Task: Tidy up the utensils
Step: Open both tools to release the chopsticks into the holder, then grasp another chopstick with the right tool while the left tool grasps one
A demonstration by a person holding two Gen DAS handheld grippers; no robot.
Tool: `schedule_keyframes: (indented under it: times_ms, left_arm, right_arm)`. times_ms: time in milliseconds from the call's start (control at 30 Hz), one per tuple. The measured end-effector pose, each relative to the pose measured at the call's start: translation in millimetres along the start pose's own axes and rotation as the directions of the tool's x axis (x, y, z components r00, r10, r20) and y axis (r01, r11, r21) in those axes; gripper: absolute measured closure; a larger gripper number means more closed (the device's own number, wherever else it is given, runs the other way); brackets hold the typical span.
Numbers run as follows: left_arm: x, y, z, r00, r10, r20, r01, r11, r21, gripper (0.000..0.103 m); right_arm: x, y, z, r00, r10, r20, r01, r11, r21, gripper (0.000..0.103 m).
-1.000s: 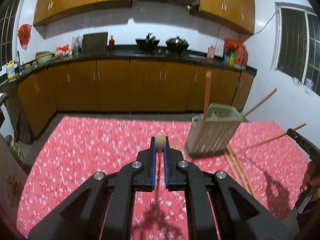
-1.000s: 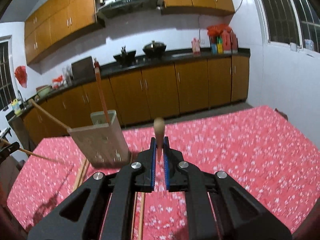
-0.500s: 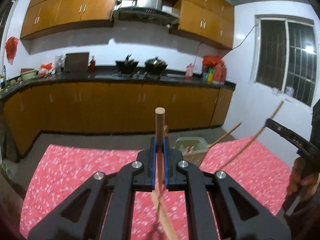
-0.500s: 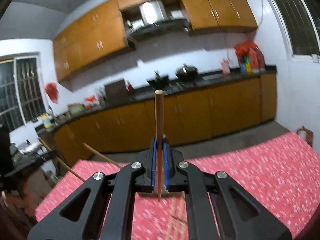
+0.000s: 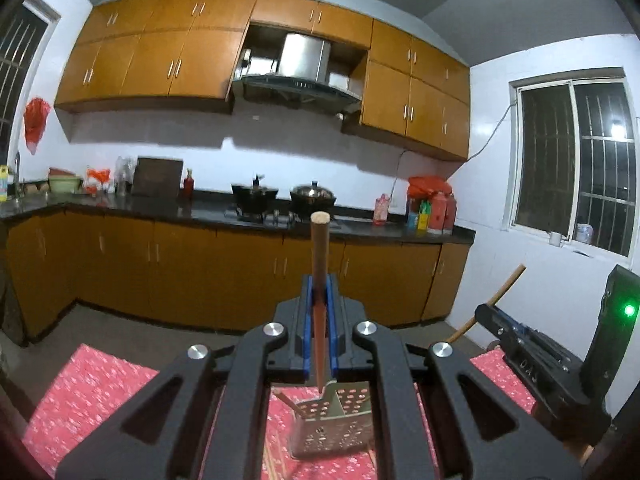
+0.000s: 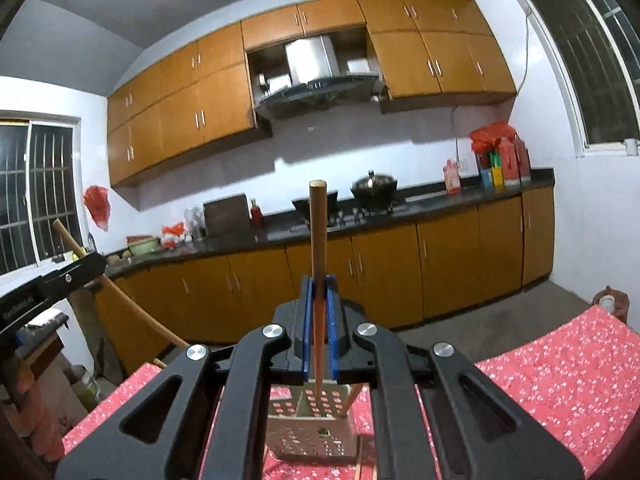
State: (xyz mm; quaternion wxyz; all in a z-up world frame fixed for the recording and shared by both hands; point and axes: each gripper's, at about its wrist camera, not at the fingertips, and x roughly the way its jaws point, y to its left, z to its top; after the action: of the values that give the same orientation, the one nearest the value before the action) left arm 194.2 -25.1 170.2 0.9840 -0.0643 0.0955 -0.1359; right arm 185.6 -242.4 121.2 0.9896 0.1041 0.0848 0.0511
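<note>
Left tool (image 5: 319, 320) clamped on upright chopstick (image 5: 319, 280), tip over perforated holder (image 5: 332, 424) for dropping in | right tool (image 6: 319, 320) likewise gripped second chopstick (image 6: 318, 280) above holder (image 6: 312, 428) | holder stood on red tabletop (image 6: 560, 380), near centre.

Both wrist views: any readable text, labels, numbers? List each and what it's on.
"DAS": raised letters on the side of the right gripper, left wrist view; faint, so not certain.
White print on the side of the left gripper, right wrist view: too blurred to read.
Labels on the counter bottles: too small to read.
No other text shows.
</note>
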Motion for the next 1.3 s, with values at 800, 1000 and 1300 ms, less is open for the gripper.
schedule_keyframes:
  times_ms: [800,1000,1300]
  left_arm:
    - [13,7,-33,0.997,-0.011,-0.076,0.007,0.999,-0.053,0.087]
    - [-23,25,-33,0.997,0.029,-0.07,-0.033,0.998,-0.059,0.081]
    - [-21,81,-122,0.924,0.188,-0.332,-0.209,0.978,-0.028,0.08]
  right_arm:
    - [-3,-1,-14,0.995,0.025,-0.096,-0.023,0.999,0.022,0.07]
    - [-40,-19,-9,0.998,-0.027,-0.05,0.029,0.999,0.042,0.07]
    - [-14,-78,-105,0.901,-0.153,-0.405,0.201,0.977,0.076,0.072]
